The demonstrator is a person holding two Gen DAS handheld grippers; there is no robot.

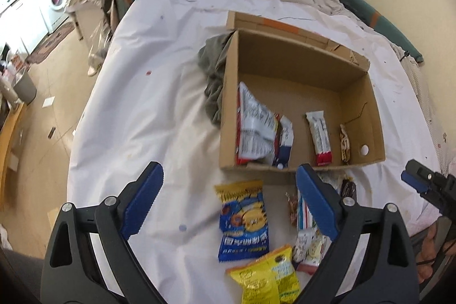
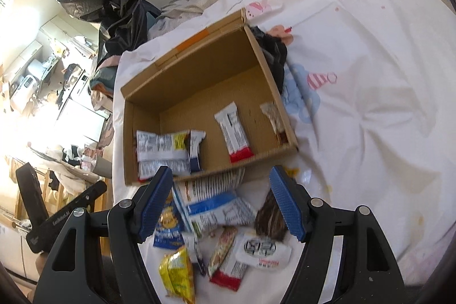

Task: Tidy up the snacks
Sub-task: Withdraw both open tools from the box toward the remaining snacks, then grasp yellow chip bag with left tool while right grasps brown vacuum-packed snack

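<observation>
The open brown cardboard box (image 1: 302, 93) sits on the white bed sheet (image 1: 148, 116) and already holds 4 packets along its near wall: a large white-and-red crinkled bag (image 1: 255, 127), a small blue-and-white packet (image 1: 285, 138) leaning on it, a white bar with a red end (image 1: 320, 137) and a brown-and-cream bar (image 1: 344, 143) by the right wall. So the sorting is partway done, and the step in hand looks like the pause between placements, with both grippers over the loose pile in front of the box.

The left gripper (image 1: 229, 198) has its jaws wide apart with nothing clamped; a blue-and-yellow snack bag (image 1: 245, 221) lies on the sheet below the gap, and a yellow foil bag (image 1: 268, 275) sits nearer the camera. The right gripper (image 2: 221, 204) also has its jaws apart and empty, above a blue-and-white striped packet (image 2: 219, 208) and beside a dark brown wrapper (image 2: 269, 218). Lower in that view lie a red-and-white bar (image 2: 228, 261) and a white round-cornered sachet (image 2: 263, 250) (the print is too blurred to read).

The next move probably calls for lowering 1 gripper onto a single packet, closing across its narrow width, and carrying it over the near wall into the bare floor of the box. The overlapping packets may come up together.
</observation>
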